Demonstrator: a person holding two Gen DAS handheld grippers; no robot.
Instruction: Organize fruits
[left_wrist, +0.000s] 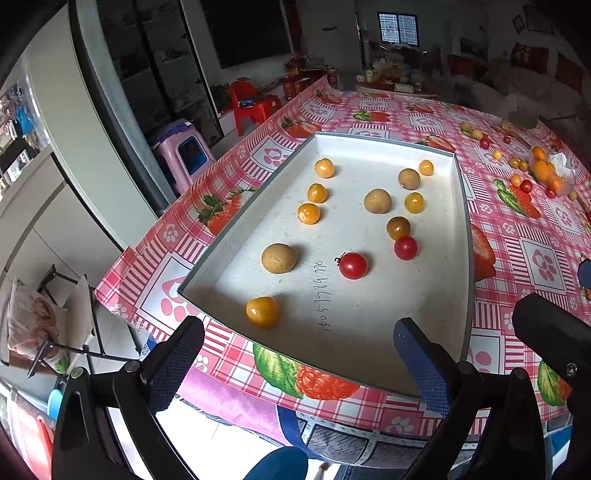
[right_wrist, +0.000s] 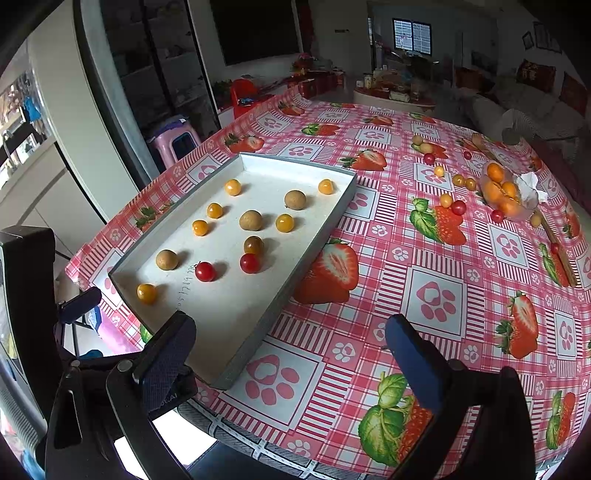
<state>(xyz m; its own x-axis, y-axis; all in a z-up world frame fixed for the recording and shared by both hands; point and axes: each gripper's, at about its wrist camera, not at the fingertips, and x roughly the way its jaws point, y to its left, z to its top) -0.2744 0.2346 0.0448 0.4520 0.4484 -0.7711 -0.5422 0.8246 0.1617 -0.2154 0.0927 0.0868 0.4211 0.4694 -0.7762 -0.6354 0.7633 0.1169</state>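
A shallow white tray (left_wrist: 424, 147) (right_wrist: 347, 175) lies on the table with several fruits in it: orange-yellow ones, brown round ones (left_wrist: 279, 258) and red cherry tomatoes (left_wrist: 353, 265) (right_wrist: 205, 271). An orange fruit (left_wrist: 262, 312) (right_wrist: 147, 293) sits at the tray's near edge. More small fruits and a clear bag of orange fruits (left_wrist: 546, 173) (right_wrist: 504, 194) lie loose at the far right of the table. My left gripper (left_wrist: 299, 363) hangs open just short of the tray's near edge, holding nothing. My right gripper (right_wrist: 291, 365) is open and empty above the tray's near right corner.
A pink checked tablecloth with strawberries (right_wrist: 436, 295) covers the table. The table's left edge drops to the floor, where a pink stool (left_wrist: 184, 147) and a red chair (left_wrist: 251, 103) stand. The right gripper's body (left_wrist: 554, 332) shows at the right in the left wrist view.
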